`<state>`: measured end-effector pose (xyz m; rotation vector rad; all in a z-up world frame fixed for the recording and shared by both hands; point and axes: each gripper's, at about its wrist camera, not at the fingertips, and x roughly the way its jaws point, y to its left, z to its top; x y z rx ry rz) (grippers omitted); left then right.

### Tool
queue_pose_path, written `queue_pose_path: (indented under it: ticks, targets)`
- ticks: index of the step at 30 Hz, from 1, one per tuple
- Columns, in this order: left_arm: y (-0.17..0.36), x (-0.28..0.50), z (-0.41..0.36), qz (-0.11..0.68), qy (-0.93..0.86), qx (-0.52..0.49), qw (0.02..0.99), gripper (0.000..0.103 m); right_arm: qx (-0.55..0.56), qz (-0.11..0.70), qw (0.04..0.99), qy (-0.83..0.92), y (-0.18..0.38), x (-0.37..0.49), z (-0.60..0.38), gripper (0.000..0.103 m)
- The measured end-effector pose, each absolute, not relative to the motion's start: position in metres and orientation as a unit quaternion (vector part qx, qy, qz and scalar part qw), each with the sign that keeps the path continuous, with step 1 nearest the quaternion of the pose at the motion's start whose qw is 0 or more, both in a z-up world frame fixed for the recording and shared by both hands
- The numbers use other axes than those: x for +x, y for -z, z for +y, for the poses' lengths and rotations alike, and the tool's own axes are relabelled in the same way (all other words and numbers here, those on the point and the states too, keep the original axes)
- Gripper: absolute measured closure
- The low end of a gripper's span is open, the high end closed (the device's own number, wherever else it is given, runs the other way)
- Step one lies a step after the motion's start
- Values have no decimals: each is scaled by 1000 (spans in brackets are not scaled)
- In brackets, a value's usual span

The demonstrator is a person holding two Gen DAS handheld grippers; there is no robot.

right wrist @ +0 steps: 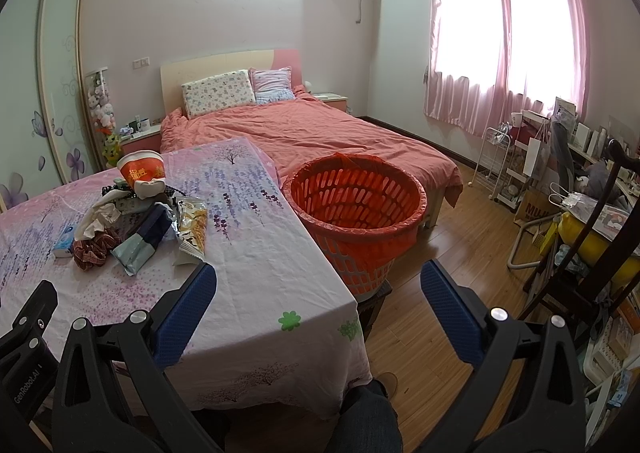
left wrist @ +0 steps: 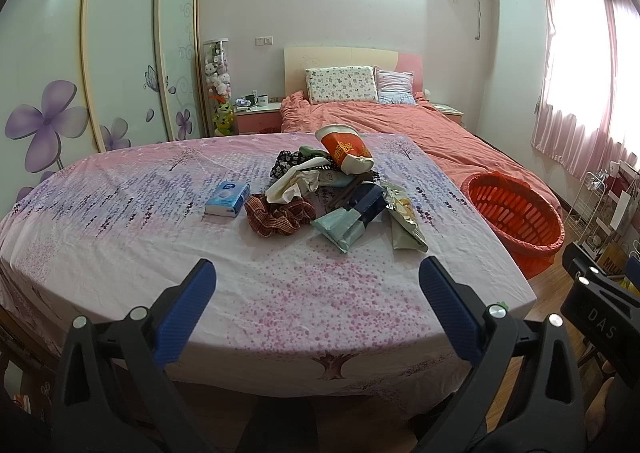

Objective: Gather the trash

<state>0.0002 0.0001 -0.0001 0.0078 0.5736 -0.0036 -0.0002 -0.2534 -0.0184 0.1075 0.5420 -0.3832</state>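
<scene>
Bedroom table under a pink floral cloth (left wrist: 120, 237) carries the trash pile (left wrist: 336, 189) dead ahead of the left gripper (left wrist: 316, 285), its jaws spread wide and empty; right gripper (right wrist: 318, 285), equally wide, faces the orange basket (right wrist: 356, 213), so left is nearer

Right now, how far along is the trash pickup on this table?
Nothing looks done: the orange basket shows no trash in the part of its inside that is visible. Nothing is in hand; the left gripper and right gripper are both open. The whole pile remains on the table.
</scene>
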Motion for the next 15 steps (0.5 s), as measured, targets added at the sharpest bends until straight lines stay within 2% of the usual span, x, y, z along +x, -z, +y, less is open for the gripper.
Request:
queue_pose_path:
  ticks: [15]
  targets:
    - [0, 0, 0, 283, 2, 4, 959, 4, 54, 267, 944, 188, 19, 0, -255, 2]
